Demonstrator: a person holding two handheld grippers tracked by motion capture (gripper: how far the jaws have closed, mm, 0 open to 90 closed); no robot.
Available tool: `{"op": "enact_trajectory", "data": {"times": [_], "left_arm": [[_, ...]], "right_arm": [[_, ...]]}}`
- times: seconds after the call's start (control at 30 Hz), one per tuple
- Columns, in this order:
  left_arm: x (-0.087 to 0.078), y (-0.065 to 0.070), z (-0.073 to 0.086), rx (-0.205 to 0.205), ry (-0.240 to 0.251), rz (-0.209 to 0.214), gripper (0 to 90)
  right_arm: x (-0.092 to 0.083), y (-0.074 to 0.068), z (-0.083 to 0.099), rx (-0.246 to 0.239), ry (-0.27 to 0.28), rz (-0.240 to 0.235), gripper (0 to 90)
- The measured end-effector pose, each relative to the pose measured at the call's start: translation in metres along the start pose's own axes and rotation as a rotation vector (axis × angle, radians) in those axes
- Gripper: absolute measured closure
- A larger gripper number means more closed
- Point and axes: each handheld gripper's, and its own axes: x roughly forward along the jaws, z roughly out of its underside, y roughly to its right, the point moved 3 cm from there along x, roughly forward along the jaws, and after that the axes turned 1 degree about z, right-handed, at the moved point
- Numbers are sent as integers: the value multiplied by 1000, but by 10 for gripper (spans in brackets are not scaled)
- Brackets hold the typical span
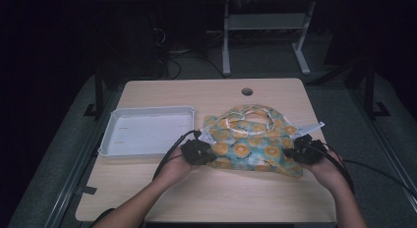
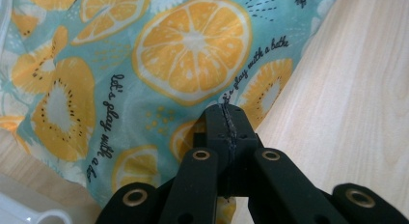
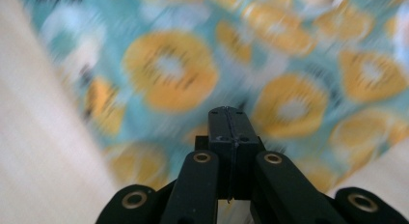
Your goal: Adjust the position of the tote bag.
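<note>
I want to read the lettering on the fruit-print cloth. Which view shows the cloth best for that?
The left gripper view: the fruit-print cloth is close and sharp, script legible. The right gripper view blurs it; the high view shows its whole outline, small.

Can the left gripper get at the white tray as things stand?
Probably not right away: the left gripper is shut on the fruit-print cloth. The white tray lies just beside it on the table with nothing between, so after letting go the way looks free.
</note>
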Motion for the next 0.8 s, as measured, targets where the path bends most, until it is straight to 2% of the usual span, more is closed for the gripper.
{"op": "enact_trajectory", "data": {"times": [0.13, 0.17, 0.27, 0.33, 0.37, 0.43, 0.5, 0.57, 0.63, 0.7, 0.77, 0.8], "left_arm": [[1, -4, 2, 6, -18, -11, 900], [2, -6, 2, 2, -20, -10, 900], [1, -10, 4, -9, -20, -16, 900], [1, -10, 4, -17, -13, -15, 900], [1, -11, 5, -18, -16, -12, 900], [0, -12, 6, -12, -25, -2, 900], [0, -12, 7, -26, -15, 1, 900], [-1, -13, 8, -25, -22, 5, 900], [-2, -14, 8, -21, -23, 7, 900], [-4, -15, 9, -25, -19, 6, 900], [-5, -16, 9, -25, -19, 9, 900], [-6, -16, 9, -22, -23, 8, 900]], "right_arm": [[10, 9, -19, -1, 88, 2, 897], [12, 8, -22, 9, 95, -20, 897], [18, 4, -24, -14, 76, -28, 897], [23, -4, -22, -39, 55, -60, 896], [23, -4, -22, -39, 55, -60, 896], [21, -9, -22, -49, 58, -108, 897], [20, -12, -21, -51, 52, -123, 896], [18, -17, -19, -76, 45, -149, 897], [17, -24, -17, -82, 38, -170, 896], [14, -34, -15, -113, 31, -200, 897], [14, -37, -14, -118, 28, -206, 897], [13, -43, -13, -128, 25, -228, 897]]}}
